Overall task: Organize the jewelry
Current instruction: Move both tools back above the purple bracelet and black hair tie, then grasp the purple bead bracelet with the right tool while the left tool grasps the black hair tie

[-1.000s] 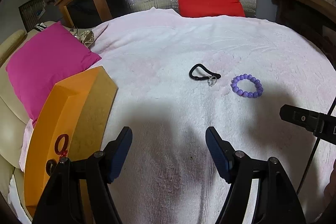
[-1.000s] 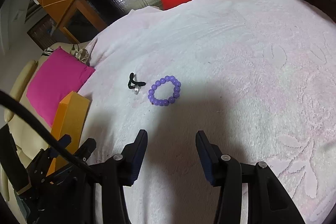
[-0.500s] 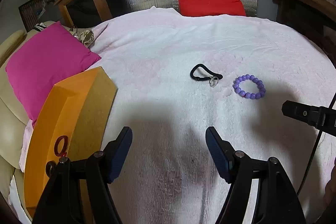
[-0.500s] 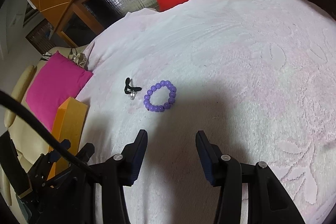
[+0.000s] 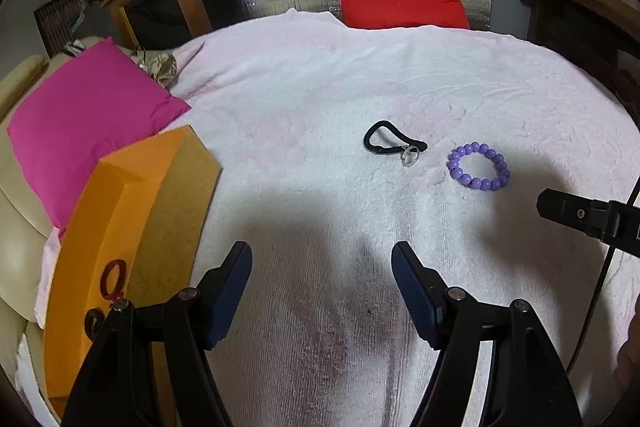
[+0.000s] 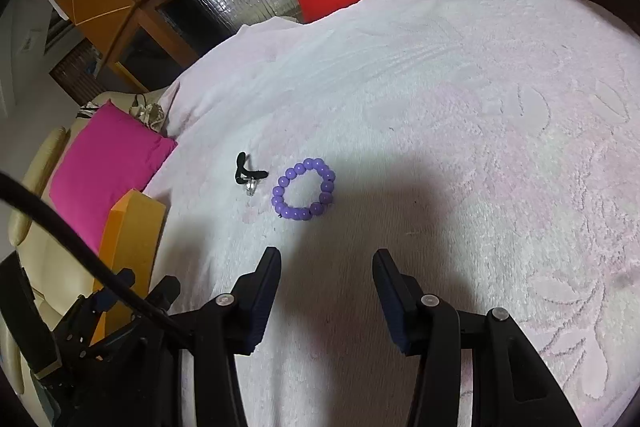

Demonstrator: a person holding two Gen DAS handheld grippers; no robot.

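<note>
Bracelet (image 6: 304,189) beside black cord (image 6: 247,175), mid-blanket (image 6: 460,99)

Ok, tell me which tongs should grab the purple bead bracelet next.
Right. The right tongs are open and point almost straight at the purple bead bracelet just ahead. From the left tongs, also open, it lies farther off, to the right.

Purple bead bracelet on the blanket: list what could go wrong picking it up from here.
1. The purple bead bracelet lies flat on the plush white blanket; the open right gripper may pinch pile along with beads.
2. The round beads could slip from the pads, so the grip may fail.
3. The black cord with a clear stone lies close beside it; a wide approach might snag or drag it.
</note>
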